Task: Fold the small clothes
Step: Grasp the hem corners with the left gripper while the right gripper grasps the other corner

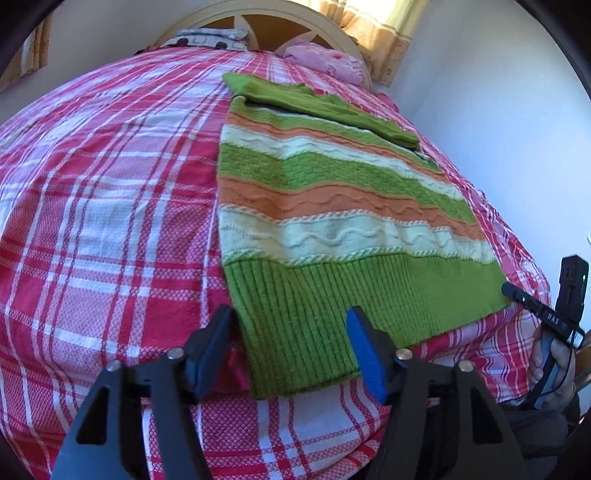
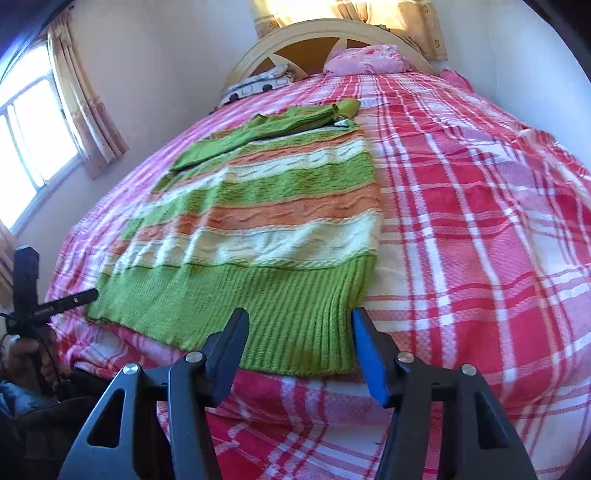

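Observation:
A knitted sweater (image 1: 332,206) (image 2: 266,221) with green, orange and cream stripes lies flat on the bed, ribbed green hem toward me. A green sleeve (image 1: 321,107) (image 2: 258,133) is folded across its upper part. My left gripper (image 1: 288,328) stands open over the hem's left corner, and the knit lies between its fingers with no pad pressing on it. My right gripper (image 2: 299,328) is open in the same way over the hem's right corner. Each gripper also shows at the edge of the other's view, held in a hand.
A red, pink and white plaid cover (image 1: 110,221) (image 2: 480,221) spreads over the bed. A pink pillow (image 1: 321,59) (image 2: 365,59) and a patterned pillow (image 2: 258,83) lie at the cream headboard (image 2: 332,27). A curtained window (image 2: 33,140) is on one wall. The bed's near edge runs just under the grippers.

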